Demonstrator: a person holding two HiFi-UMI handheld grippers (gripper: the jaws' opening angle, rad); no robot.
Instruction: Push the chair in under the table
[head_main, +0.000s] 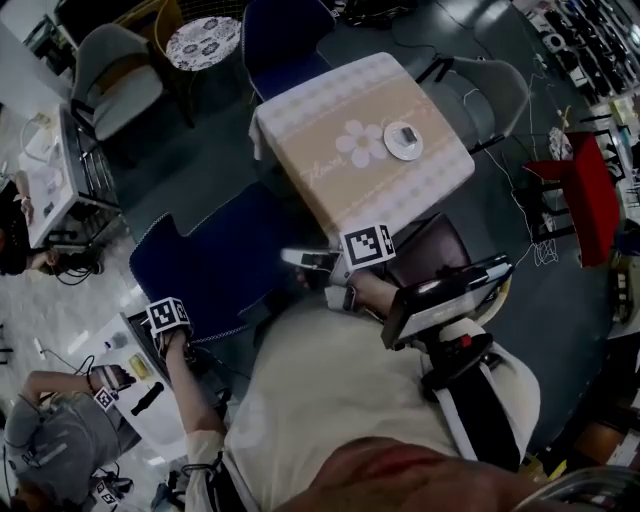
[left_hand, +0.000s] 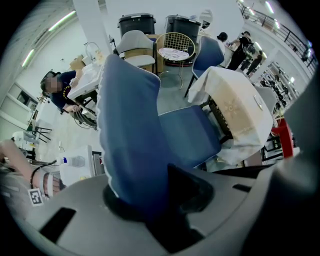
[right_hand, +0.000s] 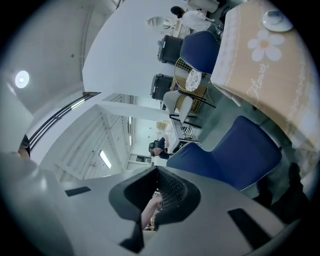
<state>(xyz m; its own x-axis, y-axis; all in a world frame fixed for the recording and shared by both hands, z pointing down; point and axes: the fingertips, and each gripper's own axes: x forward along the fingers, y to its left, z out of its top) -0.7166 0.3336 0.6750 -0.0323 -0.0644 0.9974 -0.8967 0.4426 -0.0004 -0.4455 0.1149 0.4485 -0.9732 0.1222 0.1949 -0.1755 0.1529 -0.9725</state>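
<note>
Half-spread left claw (left_hand: 152, 197) around chair back (left_hand: 131, 130)

The left gripper (left_hand: 147, 197), grey plastic with a square-marker cube on it, sits at the lower left of the head view and points straight down. Its jaws clamp the top edge of the blue upholstered chair backrest (left_hand: 127, 125). The bare left forearm (head_main: 192, 390) reaches up to it from the frame's bottom. The right gripper (right_hand: 159, 192), at the head view's centre, lies nearly level and points frame-left, jaws pressed together with nothing between them. The right forearm (head_main: 368, 292) is drawn in close to the torso.
</note>
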